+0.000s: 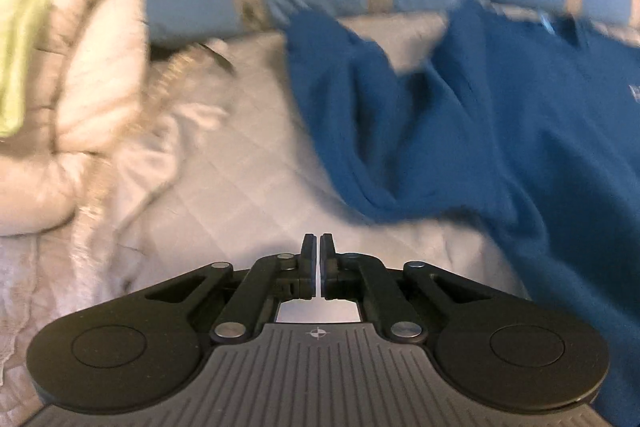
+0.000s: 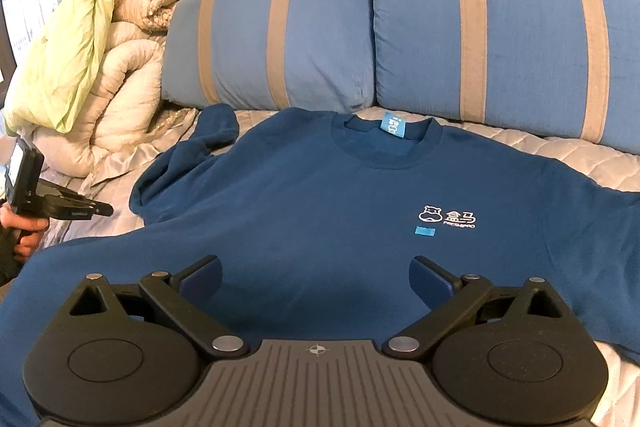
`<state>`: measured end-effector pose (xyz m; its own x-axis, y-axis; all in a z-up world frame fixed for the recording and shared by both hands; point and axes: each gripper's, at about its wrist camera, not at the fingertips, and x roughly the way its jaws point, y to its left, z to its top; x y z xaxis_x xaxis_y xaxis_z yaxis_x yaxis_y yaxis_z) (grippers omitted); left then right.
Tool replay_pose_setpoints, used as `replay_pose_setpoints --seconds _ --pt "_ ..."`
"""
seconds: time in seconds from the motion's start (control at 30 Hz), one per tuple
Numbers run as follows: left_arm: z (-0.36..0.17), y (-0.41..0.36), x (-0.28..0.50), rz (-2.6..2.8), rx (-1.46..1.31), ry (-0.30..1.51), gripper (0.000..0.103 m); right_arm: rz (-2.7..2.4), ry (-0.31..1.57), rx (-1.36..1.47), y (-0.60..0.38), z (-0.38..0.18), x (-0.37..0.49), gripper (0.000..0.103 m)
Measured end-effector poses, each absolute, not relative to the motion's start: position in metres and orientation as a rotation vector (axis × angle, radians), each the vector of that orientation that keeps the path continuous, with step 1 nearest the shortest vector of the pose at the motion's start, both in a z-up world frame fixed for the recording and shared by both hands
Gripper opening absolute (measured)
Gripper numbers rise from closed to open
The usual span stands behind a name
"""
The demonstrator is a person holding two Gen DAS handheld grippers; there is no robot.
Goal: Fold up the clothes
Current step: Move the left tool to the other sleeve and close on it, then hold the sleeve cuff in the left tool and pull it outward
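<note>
My right gripper point(image 2: 316, 281) hangs agape over the shirt point(image 2: 320, 195); left gripper point(image 1: 318, 255) pinched together, empty.
I'd grab the rumpled left sleeve point(image 2: 200, 147) by its edge.

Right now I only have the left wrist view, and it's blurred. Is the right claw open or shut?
Observer: Open and empty. The right claw hovers over the lower front of the blue sweatshirt.
Operator: Shirt face up?
Observer: Yes. The white chest logo and neck label both show.
Operator: Sleeve on my side?
Observer: That sleeve is bunched, not flat. The left claw is beside it, off the shirt.
</note>
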<state>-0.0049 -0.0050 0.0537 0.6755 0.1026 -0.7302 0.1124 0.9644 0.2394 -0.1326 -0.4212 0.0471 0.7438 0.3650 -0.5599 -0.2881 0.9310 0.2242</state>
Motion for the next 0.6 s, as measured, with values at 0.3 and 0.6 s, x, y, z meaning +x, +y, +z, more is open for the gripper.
replay_pose_setpoints --seconds 0.3,0.6 --pt "0.083 0.0 0.054 -0.096 0.112 0.683 0.052 0.37 0.64 0.148 -0.424 0.046 -0.132 0.1" --pt "0.041 -0.018 0.106 -0.082 0.193 0.832 0.008 0.375 0.644 0.173 -0.427 0.044 -0.13 0.1"
